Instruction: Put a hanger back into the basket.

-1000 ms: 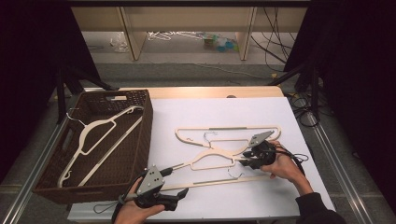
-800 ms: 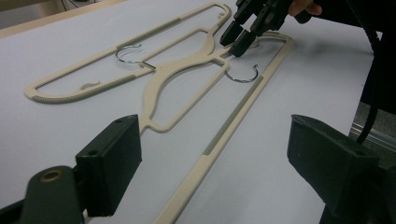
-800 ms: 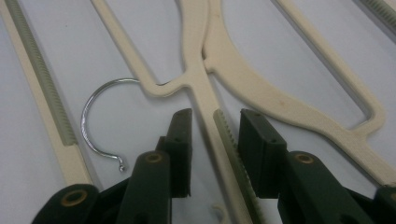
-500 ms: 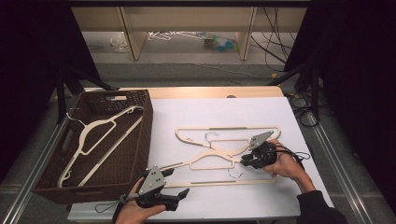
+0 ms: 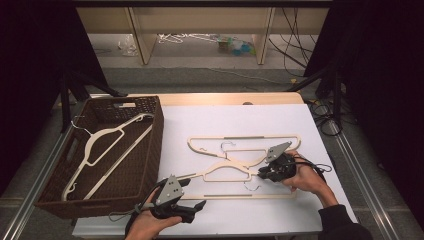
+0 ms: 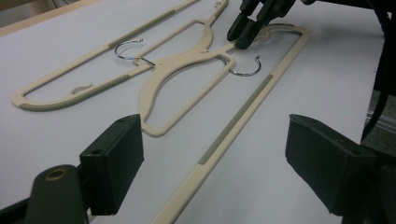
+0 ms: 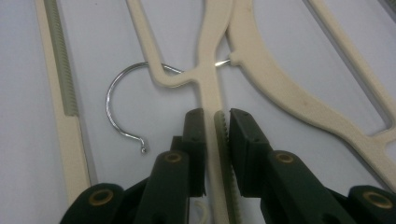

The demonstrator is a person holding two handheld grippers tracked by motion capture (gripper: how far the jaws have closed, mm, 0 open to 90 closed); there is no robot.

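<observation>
The right gripper (image 7: pixel 216 122) is closed on the near hanger's (image 5: pixel 227 172) ribbed shoulder on the counter (image 5: pixel 320 130); the left gripper (image 6: pixel 212 158), wide open and empty, should be closed on its other end before lifting toward the basket (image 5: pixel 150 150).

hangers (image 5: pixel 235 165) | two, cream plastic, metal hooks, ribbed grip strips on bars | flat on white table, overlapping, pointing opposite ways | near hanger (image 7: pixel 217 107): shoulder arm clamped between right gripper (image 7: pixel 217 119) jaws | its hook (image 7: pixel 122 105) lies flat, open end toward the gripper
</observation>
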